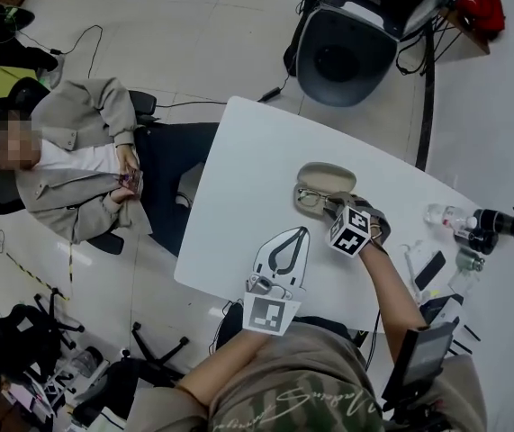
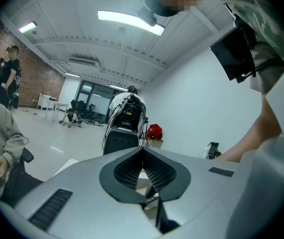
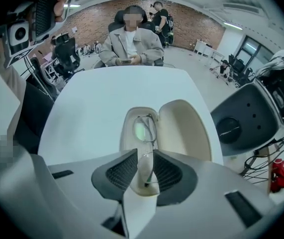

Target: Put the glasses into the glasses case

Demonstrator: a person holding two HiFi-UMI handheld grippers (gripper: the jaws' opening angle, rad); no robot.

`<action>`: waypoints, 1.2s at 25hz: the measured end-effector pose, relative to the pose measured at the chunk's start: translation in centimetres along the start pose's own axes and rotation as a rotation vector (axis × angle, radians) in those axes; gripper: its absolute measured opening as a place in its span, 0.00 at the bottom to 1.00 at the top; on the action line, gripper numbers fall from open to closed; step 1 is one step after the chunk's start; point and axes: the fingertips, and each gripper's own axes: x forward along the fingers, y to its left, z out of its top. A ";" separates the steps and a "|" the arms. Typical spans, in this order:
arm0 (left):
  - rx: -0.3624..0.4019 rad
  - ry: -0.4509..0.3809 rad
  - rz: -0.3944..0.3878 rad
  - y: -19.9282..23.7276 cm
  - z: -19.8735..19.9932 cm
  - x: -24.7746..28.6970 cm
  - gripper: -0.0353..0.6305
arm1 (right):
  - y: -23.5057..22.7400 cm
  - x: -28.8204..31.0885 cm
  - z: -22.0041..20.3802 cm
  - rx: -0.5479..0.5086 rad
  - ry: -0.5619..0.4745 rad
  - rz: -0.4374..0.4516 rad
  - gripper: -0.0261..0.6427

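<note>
Glasses case (image 1: 327, 173): lies open on the white table (image 1: 257, 151). In the right gripper view its tray half is on the left and the lid (image 3: 184, 128) is swung out to the right.

Glasses (image 3: 145, 128): inside the tray half, with their long axis running along the tray's long axis. The far lens lies down in the case. The near lens is at the end nearest the right gripper.

Right gripper (image 3: 145, 171): at the near end of the case, pointing along its length. Its jaws are drawn narrow onto the near lens rim, so it appears to be holding the glasses.

Left gripper (image 1: 303, 232): just short of the case on the person's side, pointing towards it. Its tips are pressed together with nothing between them.

Relation that matters: the glasses already line up with the tray, and the right gripper is the one on them. The remaining move looks like lowering the near end and letting go.

Nearer arm for the lid: hard to call. The lid lies on the far side of the tray from the left gripper.

Hard to make out: whether the near lens rests on the tray floor or hangs just above it. The folded temples are too fine to follow. In the head view the right gripper's marker cube (image 1: 351, 229) covers its jaws.
</note>
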 end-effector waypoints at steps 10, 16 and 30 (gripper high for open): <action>0.023 0.012 -0.021 -1.2 -0.5 -0.1 0.06 | -0.5 -2.2 0.9 0.021 -0.094 -0.093 0.16; 0.083 -0.071 -0.062 -2.1 1.0 0.1 0.06 | 1.0 -4.8 0.7 0.152 -0.194 -0.102 0.16; 0.064 -0.033 -0.090 -4.7 0.3 -2.1 0.06 | 3.9 -10.6 2.8 0.177 -0.362 -0.251 0.06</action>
